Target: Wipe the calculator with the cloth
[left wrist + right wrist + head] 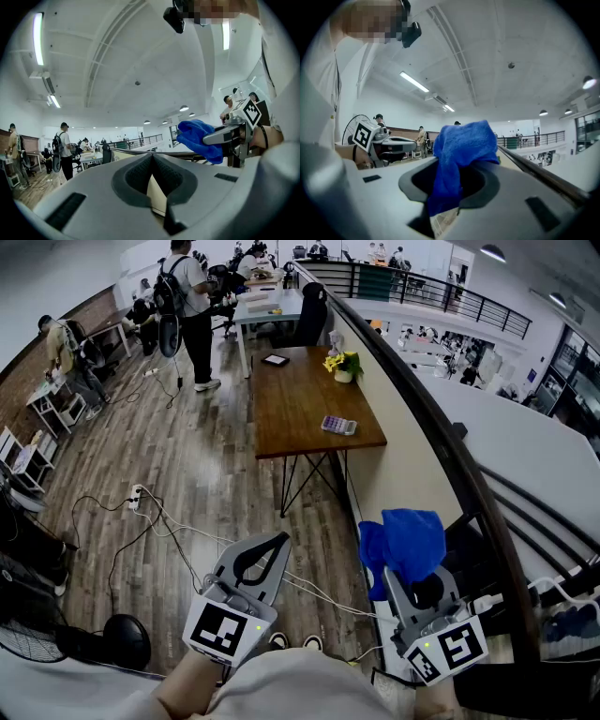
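The right gripper [410, 563] jaws pinch the cloth [405, 538]; the left gripper [273, 546] jaws are closed, empty. Better to approach the calculator [338, 425] (far off on the worktop [291, 399]) without loosening.

We see a wood-plank floor [187, 465] spreading ahead of the left claw [277, 542], a long brown table [300, 409] farther ahead, a dark railing [410, 382] to its right, and a white ceiling [140, 56] with strip lights [37, 37] above.

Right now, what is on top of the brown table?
A calculator at the front right, potted yellow flowers and a flat dark device farther back. Only the table surface beneath them is hidden.
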The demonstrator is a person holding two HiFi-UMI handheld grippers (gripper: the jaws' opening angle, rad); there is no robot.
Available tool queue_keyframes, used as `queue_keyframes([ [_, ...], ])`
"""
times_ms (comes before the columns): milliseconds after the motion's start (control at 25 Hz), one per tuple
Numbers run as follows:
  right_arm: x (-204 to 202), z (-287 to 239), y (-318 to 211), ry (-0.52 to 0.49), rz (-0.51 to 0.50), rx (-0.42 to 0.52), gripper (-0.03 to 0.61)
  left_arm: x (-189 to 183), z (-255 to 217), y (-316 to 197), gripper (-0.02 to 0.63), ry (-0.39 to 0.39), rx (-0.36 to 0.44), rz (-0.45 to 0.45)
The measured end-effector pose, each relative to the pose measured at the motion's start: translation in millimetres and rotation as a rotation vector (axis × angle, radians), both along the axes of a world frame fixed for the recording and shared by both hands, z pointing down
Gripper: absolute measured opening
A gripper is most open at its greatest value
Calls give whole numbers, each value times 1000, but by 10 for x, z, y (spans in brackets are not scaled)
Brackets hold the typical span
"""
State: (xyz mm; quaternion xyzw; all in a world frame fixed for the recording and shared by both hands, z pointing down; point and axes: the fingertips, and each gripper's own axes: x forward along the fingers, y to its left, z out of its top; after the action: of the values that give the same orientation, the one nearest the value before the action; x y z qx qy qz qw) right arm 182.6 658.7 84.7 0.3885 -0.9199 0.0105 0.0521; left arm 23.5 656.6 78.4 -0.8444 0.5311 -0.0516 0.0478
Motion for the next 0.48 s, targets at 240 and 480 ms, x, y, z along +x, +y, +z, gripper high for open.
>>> queue_keyframes([
  [240, 149, 79, -113, -35, -3, -13, 124, 143, 79, -73, 3, 9, -1, -9],
  [480, 204, 182, -139, -38, -29, -48, 124, 275, 96, -47, 3, 23, -2, 3],
])
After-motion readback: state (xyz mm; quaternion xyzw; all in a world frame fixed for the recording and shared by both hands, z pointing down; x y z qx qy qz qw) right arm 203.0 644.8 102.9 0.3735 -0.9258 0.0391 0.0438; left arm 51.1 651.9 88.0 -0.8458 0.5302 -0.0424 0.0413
